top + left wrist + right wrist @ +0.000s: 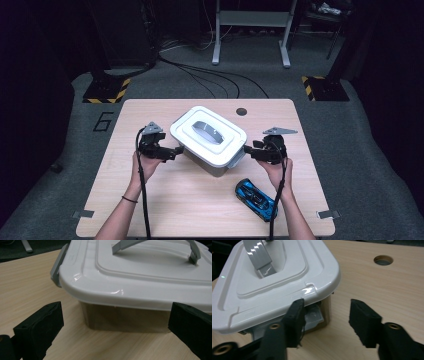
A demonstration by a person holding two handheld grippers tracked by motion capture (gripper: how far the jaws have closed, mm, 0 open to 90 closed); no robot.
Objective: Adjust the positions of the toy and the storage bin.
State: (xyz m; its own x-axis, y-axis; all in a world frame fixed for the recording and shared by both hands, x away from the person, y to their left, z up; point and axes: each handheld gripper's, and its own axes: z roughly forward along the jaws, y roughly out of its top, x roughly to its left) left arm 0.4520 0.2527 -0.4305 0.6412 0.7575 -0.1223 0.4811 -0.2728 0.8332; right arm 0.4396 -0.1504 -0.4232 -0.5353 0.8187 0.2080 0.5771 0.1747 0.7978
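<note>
Black pads of our right gripper (pixel 325 322) stand apart at the storage box's (pixel 207 136) released side latch (pixel 313 316); our left gripper (pixel 113 327), also parted, should hook the opposite latch (pixel 58 265) squarely mid-table.

A light wooden tabletop (pixel 165 200) carries a glossy blue toy car (pixel 255 199) near its front right corner, lying diagonally. A round cable hole (pixel 241 111) sits near the far edge. Beyond, on the grey carpeted floor (pixel 350 130), black cables (pixel 210 75) trail toward a grey metal frame (pixel 252 30)
</note>
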